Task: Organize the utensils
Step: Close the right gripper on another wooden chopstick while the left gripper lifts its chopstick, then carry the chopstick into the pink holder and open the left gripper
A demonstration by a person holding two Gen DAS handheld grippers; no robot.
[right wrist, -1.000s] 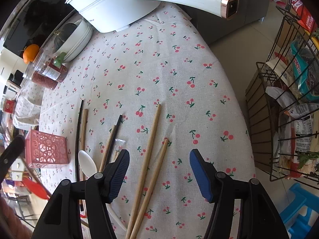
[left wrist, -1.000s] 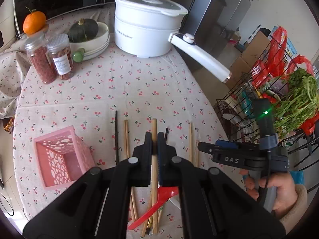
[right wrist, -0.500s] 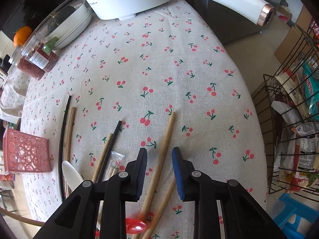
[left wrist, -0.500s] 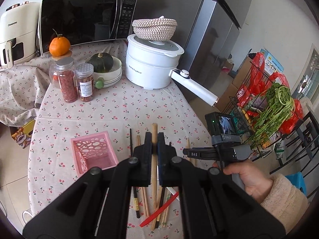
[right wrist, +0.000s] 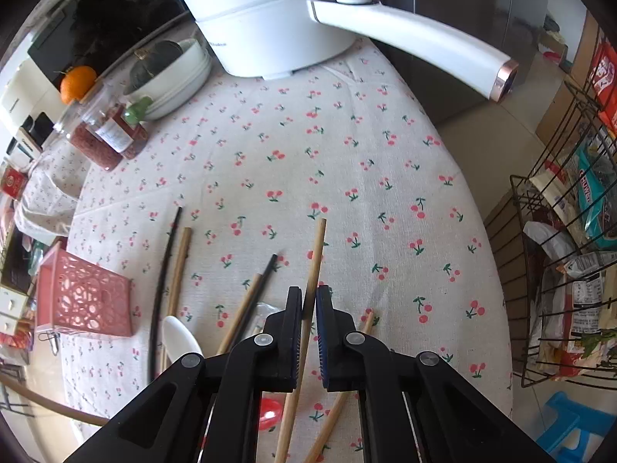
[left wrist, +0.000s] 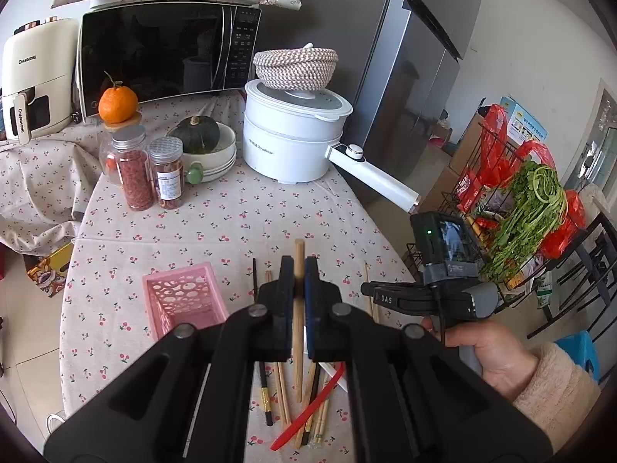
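Barely begun, I judge: the pink basket (left wrist: 185, 301) near the tabletop's left edge looks empty, each hand-held gripper, left (left wrist: 297, 281) and right (right wrist: 307, 306), pinches one wooden chopstick (right wrist: 314, 266), while other chopsticks and spoons (left wrist: 304, 393) lie loose at the near edge

A round table (left wrist: 239, 227) is covered by a cherry-print cloth. The pink perforated basket (left wrist: 184, 301) is taken as the mark: black and wooden chopsticks (right wrist: 175, 266) are laid just to its right, with a white spoon (right wrist: 179, 337) among them. Far behind the basket, two spice jars (left wrist: 148, 171) are stood, with stacked bowls (left wrist: 216, 154) just beside them. A white electric pot (left wrist: 293, 135) is set behind and to the right.
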